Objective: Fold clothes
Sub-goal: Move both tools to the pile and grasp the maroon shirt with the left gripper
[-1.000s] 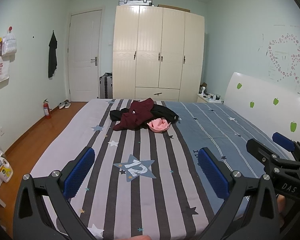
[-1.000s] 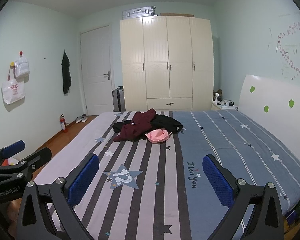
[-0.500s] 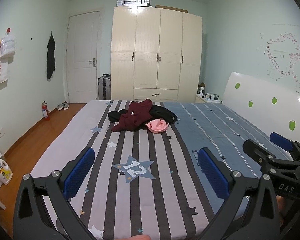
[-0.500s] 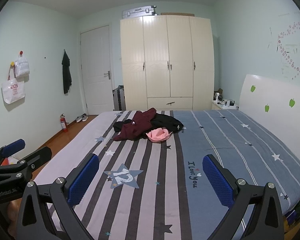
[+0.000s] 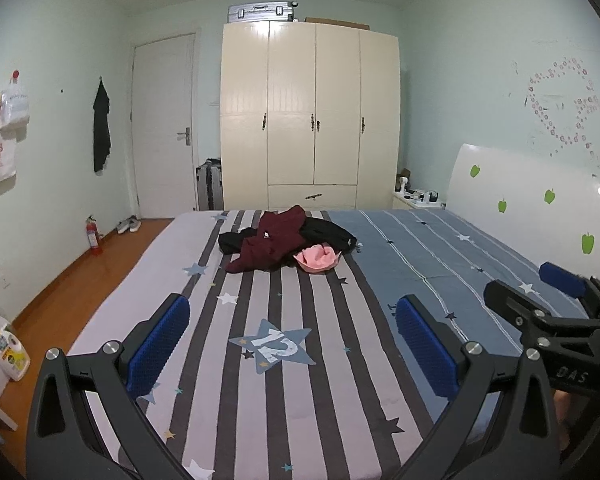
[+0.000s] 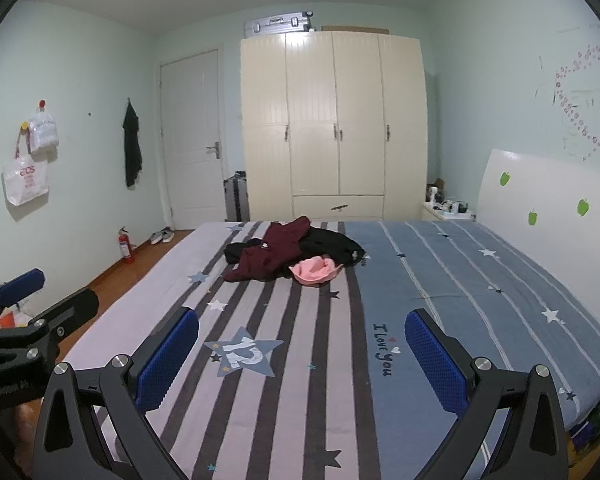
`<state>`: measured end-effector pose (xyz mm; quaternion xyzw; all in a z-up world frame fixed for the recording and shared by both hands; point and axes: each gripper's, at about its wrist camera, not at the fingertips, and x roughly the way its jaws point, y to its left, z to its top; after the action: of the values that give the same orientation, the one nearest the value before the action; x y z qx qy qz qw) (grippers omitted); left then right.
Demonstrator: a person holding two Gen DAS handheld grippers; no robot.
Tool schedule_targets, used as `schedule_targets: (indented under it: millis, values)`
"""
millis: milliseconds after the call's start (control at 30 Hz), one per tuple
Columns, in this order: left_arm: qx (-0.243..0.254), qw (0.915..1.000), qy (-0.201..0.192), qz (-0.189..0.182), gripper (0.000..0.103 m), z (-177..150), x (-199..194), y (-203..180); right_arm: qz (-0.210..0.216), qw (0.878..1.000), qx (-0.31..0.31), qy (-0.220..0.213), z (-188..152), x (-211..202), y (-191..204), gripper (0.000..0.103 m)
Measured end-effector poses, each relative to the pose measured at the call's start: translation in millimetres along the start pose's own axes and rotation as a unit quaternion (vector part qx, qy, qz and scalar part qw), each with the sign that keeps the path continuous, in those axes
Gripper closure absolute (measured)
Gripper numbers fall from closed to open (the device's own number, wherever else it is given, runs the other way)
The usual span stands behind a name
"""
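The left gripper [image 5: 292,336] hangs over the near end of the striped bed [image 5: 440,256] with its jaws spread wide and empty; the right gripper [image 6: 302,344] is likewise agape, holding nothing; the pile of clothes [image 5: 284,240], maroon, black and pink, lies well apart at the far end of the bed.

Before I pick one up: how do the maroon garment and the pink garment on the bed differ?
The dark maroon garment is the larger, sprawled across a black garment at the heap's middle and left; the small pale pink garment is bunched into a cupped lump at the heap's near right edge. The maroon one rises to a peak at the back; the pink one sits low. Both lie crumpled and unfolded on the striped bedsheet, beyond both open grippers.
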<state>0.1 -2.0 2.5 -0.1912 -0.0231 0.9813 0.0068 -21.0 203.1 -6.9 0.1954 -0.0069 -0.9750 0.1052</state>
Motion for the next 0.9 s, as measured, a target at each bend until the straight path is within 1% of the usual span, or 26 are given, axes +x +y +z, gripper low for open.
schedule_targets:
  millis: [133,233,333,400,433,533,567,600,633,667,700,800,867,900]
  values:
    - [-0.019,0.9996,0.021,0.004,0.001,-14,18,13,0.020,1.000,0.018,0.008,-4,12,-7,0.001]
    - [-0.031,0.9986,0.043,0.007,0.001,-29,38,22,0.032,0.999,0.035,0.025,-15,29,-15,0.001]
    - [-0.045,0.9964,0.071,0.012,0.001,-50,71,32,0.032,0.997,0.047,0.049,-29,59,-21,0.001]
    - [-0.041,0.9949,0.087,0.029,0.001,-69,104,38,0.031,0.996,0.054,0.068,-43,88,-25,0.001]
    - [-0.041,0.9943,0.092,0.035,0.001,-79,125,41,0.026,0.995,0.052,0.078,-52,107,-26,0.001]
    - [-0.048,0.9923,0.108,0.037,0.001,-109,195,49,0.014,0.995,0.032,0.091,-76,162,-25,0.001]
    - [-0.051,0.9915,0.114,0.037,0.004,-119,219,52,0.010,0.995,0.027,0.094,-84,185,-26,0.001]
    - [-0.052,0.9905,0.122,0.036,0.010,-126,240,54,0.006,0.995,0.022,0.097,-92,212,-26,0.001]
    - [-0.050,0.9889,0.135,0.037,0.013,-134,269,56,0.004,0.995,0.020,0.099,-99,236,-27,0.001]
    - [-0.048,0.9870,0.148,0.039,0.020,-143,300,58,0.005,0.995,0.022,0.102,-105,259,-29,0.001]
    - [-0.049,0.9848,0.162,0.039,0.022,-152,333,60,0.006,0.994,0.026,0.107,-112,287,-32,0.001]
    - [-0.064,0.9785,0.194,0.030,0.022,-171,411,72,0.008,0.991,0.042,0.127,-134,379,-40,0.001]
    - [-0.082,0.9733,0.214,0.018,0.022,-181,460,84,0.010,0.989,0.049,0.142,-145,423,-42,0.001]
    - [-0.089,0.9715,0.219,0.014,0.022,-183,473,89,0.012,0.987,0.054,0.151,-151,443,-44,0.001]
